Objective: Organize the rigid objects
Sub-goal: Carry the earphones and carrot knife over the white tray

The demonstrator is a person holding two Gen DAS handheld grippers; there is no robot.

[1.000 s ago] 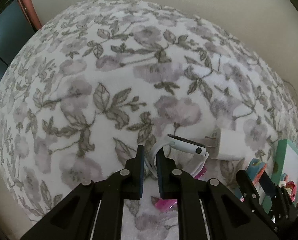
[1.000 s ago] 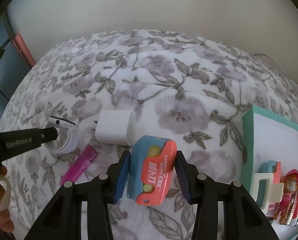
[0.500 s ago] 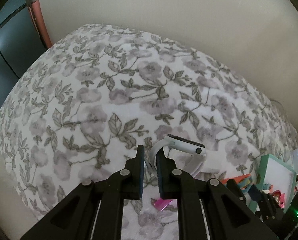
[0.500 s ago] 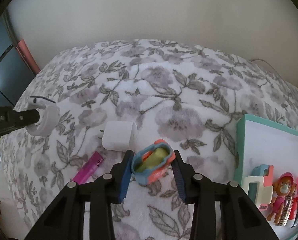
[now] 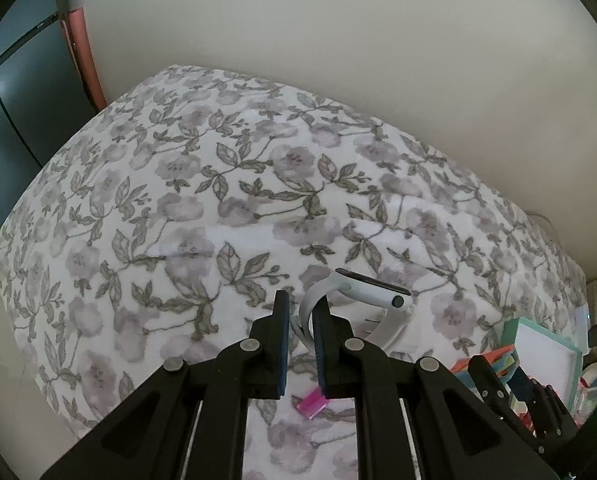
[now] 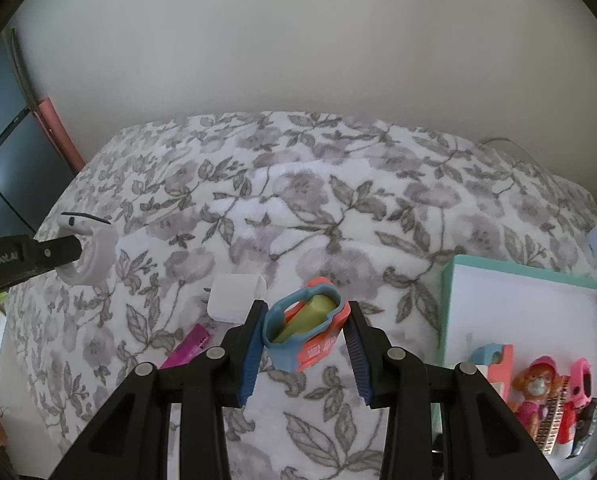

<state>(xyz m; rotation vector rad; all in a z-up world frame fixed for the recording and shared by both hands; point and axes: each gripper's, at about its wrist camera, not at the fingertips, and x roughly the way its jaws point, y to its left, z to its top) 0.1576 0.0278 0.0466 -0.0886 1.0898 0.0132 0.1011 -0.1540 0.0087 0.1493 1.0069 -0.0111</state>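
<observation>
So the thing that matters here: the teal-rimmed tray (image 6: pixel 454 280) sits off at the right edge of the bed (image 6: pixel 338 208), and the right gripper (image 6: pixel 304 334) is the one closer to it, so my guess is it goes first. Its fingers (image 6: pixel 250 354) are clamped on a small blue-and-orange knife holder (image 6: pixel 304 332) with a yellow-green piece inside, lifted clear of the blanket as far as I can tell, tipped so its open end faces the camera. The tray lies to the right of those fingers, with bare white floor at its far side, while the near end already has a pink figurine (image 6: pixel 536 384), a pink tool-ish thing (image 6: pixel 580 396) and a blue-and-pink block (image 6: pixel 494 356) in it. The left gripper (image 5: pixel 300 344) has its fingers (image 5: pixel 280 344) pinched on the band of a white smartwatch (image 5: pixel 362 296), held up in the air with the dark face level and the long axis running out to the right. It's well over toward the left edge of the bed, so it has further to travel. On the blanket between the two there's a white charger block (image 6: pixel 234 294) and a magenta lighter-looking thing (image 6: pixel 188 346), lying close together. Surface is a soft fuzzy floral blanket, so stuff will sink in a bit instead of sliding. Plain cream wall (image 6: pixel 298 60) behind, a dark cabinet (image 5: pixel 18 88) off the left side.
</observation>
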